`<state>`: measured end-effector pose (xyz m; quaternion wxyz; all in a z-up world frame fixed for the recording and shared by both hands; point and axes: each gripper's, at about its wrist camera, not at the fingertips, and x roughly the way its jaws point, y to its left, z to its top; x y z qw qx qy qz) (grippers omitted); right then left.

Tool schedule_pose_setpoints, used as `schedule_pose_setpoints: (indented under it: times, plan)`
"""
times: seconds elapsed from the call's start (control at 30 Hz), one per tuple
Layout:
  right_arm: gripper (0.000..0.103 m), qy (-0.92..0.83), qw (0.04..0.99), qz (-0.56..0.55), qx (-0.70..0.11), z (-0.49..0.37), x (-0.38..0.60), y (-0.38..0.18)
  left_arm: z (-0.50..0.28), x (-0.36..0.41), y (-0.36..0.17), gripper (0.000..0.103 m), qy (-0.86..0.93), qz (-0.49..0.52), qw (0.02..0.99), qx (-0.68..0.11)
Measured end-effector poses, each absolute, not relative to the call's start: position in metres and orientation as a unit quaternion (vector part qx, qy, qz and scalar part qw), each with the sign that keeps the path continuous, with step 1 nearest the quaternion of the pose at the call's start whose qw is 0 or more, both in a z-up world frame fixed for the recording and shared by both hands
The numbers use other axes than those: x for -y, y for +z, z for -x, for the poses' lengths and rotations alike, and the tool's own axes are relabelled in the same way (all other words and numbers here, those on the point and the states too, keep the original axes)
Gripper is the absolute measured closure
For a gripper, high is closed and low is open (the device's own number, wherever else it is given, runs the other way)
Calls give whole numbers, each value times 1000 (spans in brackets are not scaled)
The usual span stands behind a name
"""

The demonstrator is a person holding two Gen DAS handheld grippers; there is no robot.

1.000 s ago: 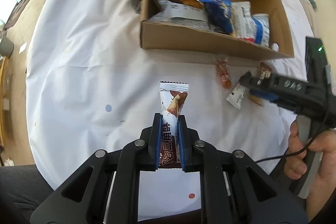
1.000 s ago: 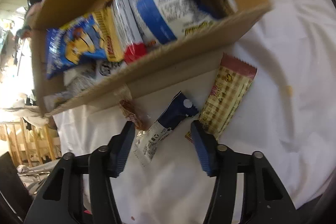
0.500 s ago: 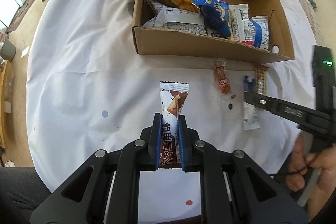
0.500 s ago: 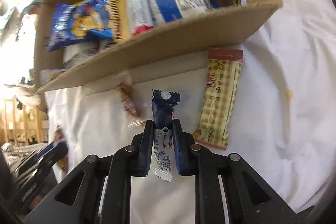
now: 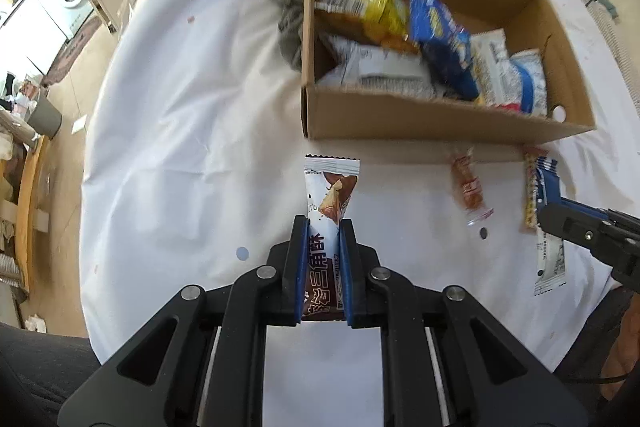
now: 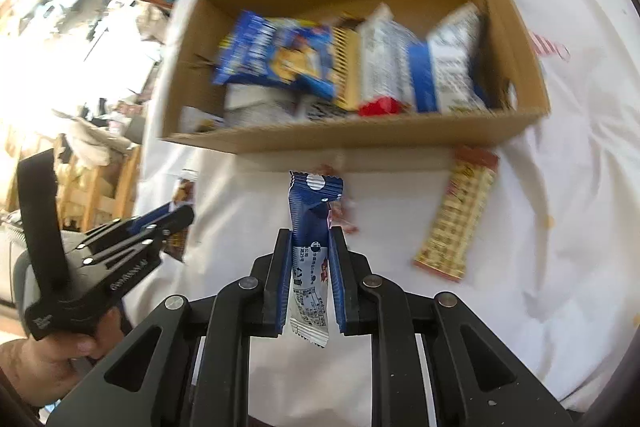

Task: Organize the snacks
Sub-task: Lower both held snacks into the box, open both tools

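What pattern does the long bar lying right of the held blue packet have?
Yellow checks with a red end on the bar; right wrist view shows it best.

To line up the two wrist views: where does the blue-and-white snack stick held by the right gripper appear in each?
Left wrist: blue-and-white snack stick at far right, pinched by the right gripper.
Right wrist: lower centre, between that gripper's pads.
Shared landmark: the cardboard box.

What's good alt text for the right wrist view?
The right gripper is shut on a blue-and-white packet, raised toward an open cardboard box of snack bags on a white tablecloth. A yellow checked bar lies right of it; the left gripper enters at left.
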<state>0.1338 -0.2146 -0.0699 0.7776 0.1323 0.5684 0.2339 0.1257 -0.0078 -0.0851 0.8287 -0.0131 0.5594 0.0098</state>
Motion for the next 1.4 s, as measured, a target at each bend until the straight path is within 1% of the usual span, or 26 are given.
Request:
schedule_pose_setpoints:
  times: [0.1, 0.23, 0.37, 0.53, 0.67, 0.9, 1.07, 1.23, 1.33, 1.4]
  plan:
    - [84, 231, 796, -116, -547, -132, 209, -57, -122, 8, -83, 91, -9, 20, 819, -574]
    - [84, 245, 803, -137, -526, -138, 205, -44, -117, 8, -67, 91, -10, 14, 823, -567]
    - [84, 257, 818, -162, -488, -141, 212, -24, -122, 9, -30, 91, -9, -1, 850, -527]
    - [84, 250, 843, -187, -439, -152, 231, -3, -151, 7, 19, 91, -4, -8, 889, -458]
    - [84, 226, 859, -200, -414, -171, 248, 7, -176, 8, 35, 91, -2, -13, 902, -431]
    - [84, 185, 867, -206, -414, -203, 266, 3, -211, -1, 27, 91, -6, 20, 898, -439]
    - [84, 176, 869, -182, -425, -225, 258, -8, -225, 2, 16, 91, -6, 15, 897, -442]
    - [84, 171, 861, -182, -443, -230, 252, -25, -232, 4, -2, 91, -32, 28, 902, -431]
    - [84, 174, 855, -176, -457, -228, 245, -34, -235, 7, -12, 91, -38, 38, 892, -448]
    - [84, 177, 853, -163, -463, -227, 239, -38, -236, 12, -13, 91, -34, 15, 896, -443]
